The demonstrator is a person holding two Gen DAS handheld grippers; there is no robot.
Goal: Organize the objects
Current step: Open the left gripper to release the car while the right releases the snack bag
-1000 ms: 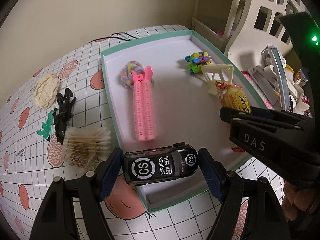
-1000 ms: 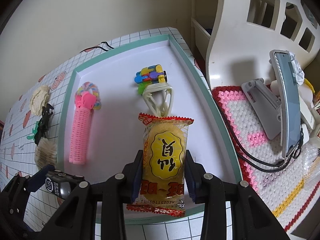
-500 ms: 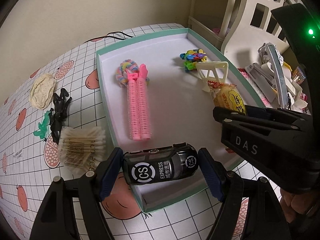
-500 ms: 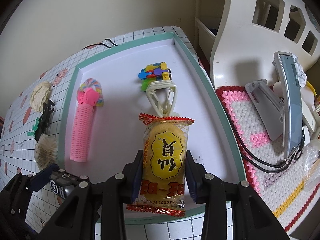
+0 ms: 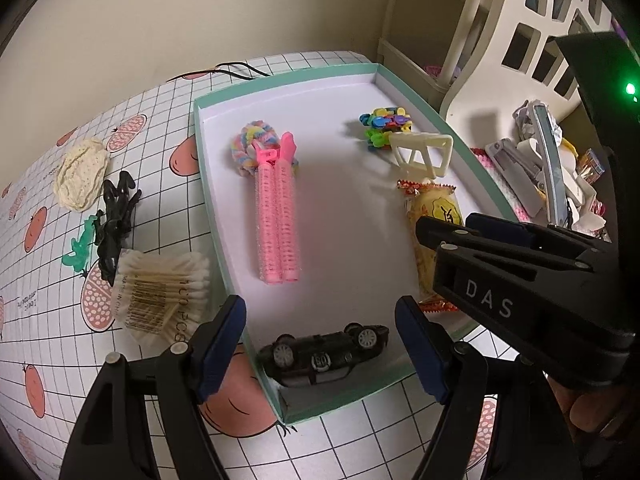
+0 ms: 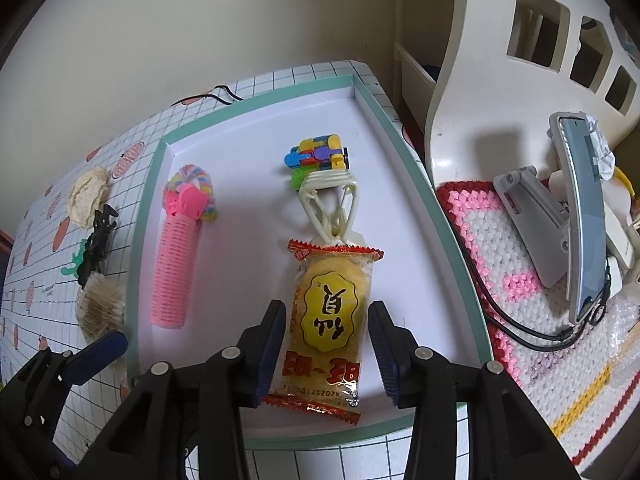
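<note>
Green-rimmed tray (image 5: 208, 184) with a white floor sits on the checked tablecloth (image 5: 48, 368) and holds most of the items. A black toy car (image 5: 324, 354) lies on its side at the tray's near end, wheels facing the camera, between the spread fingers of the left gripper (image 5: 320, 344), which touch nothing. Further in lie a pair of pink hair rollers (image 5: 278, 224) with a pastel scrunchie (image 5: 250, 146) at their far end, a colourful block toy (image 5: 382, 122), and a cream plastic clip (image 5: 420, 154) just beside it. A yellow snack packet (image 6: 330, 316) lies near the tray's right wall, its top edge touching the clip; the right gripper (image 6: 328, 340) straddles it with both fingers apart from the wrapper, so it is open. Outside the tray on the left, a pack of cotton swabs (image 5: 160, 292) rests beside the rim, with black hair claws (image 5: 116, 220), a green clip (image 5: 80, 246) and a cream pad (image 5: 82, 174) further along. In the left wrist view the right gripper's body covers the lower part of the snack packet. In the right wrist view the toy car is hidden, and only the tip of the left gripper shows. To the right, a white basket (image 6: 520, 40) and a crocheted mat (image 6: 500, 248) bearing a grey holder are partly cut off by the frame.
</note>
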